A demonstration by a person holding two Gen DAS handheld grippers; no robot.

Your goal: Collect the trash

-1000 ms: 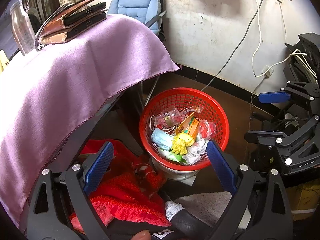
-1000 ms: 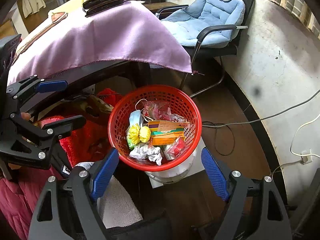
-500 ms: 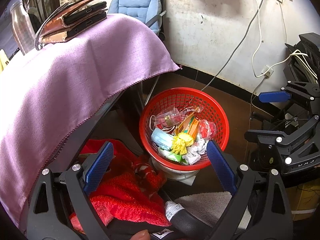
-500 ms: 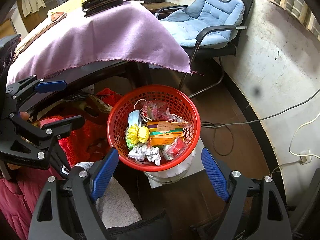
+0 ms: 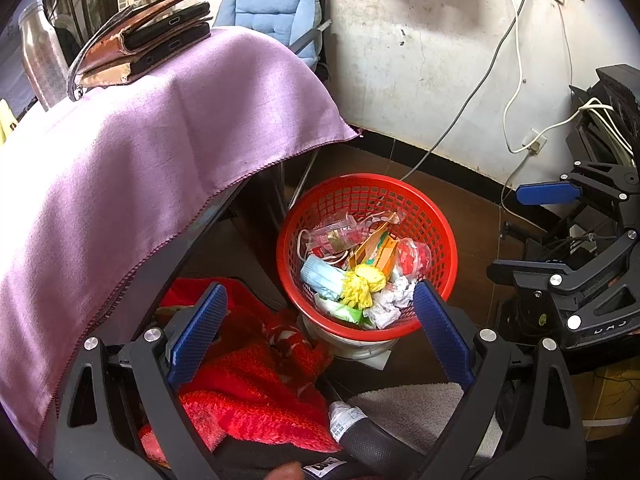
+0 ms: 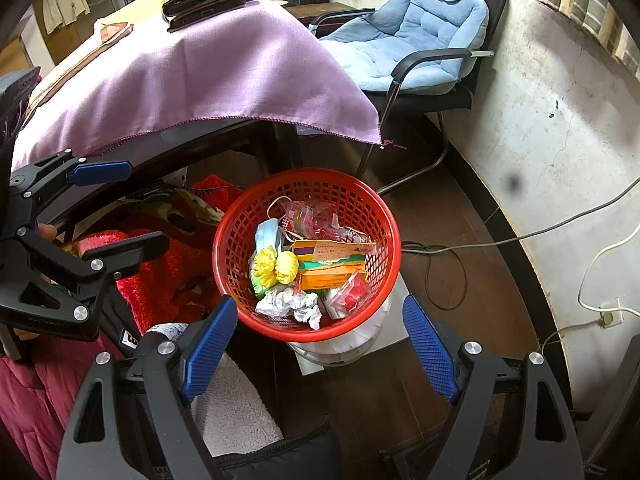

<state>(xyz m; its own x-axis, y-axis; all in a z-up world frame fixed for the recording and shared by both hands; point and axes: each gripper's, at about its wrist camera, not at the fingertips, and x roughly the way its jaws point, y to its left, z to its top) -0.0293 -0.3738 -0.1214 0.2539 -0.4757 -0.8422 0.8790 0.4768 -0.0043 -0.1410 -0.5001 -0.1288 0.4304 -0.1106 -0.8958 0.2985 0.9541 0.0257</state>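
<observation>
Brown floor by a stained white wall (image 6: 560, 128), with one red basket (image 5: 440, 236) set on a white tub (image 6: 340, 348). Inside the basket: crumpled white paper (image 6: 292, 304), two yellow balls (image 6: 276, 266), one blue face mask (image 5: 322, 278), orange and green cartons (image 6: 332, 268), clear wrappers (image 6: 316, 216); print on the cartons too small to read.

Left gripper (image 5: 320, 324) tilted down, spread wide and empty, basket just ahead between its blue pads (image 5: 198, 332). Right gripper (image 6: 316, 340) tilted down likewise, released and holding nothing, basket just in front of its pads.

Beyond the basket, one table under a purple cloth (image 5: 140, 152), with stacked phones and wallets (image 5: 148, 42) on it. Farther back, one chair with a blue cushion (image 6: 416, 40). Below both grippers, red fabric (image 5: 256, 380) and a grey towel (image 6: 232, 412).
</observation>
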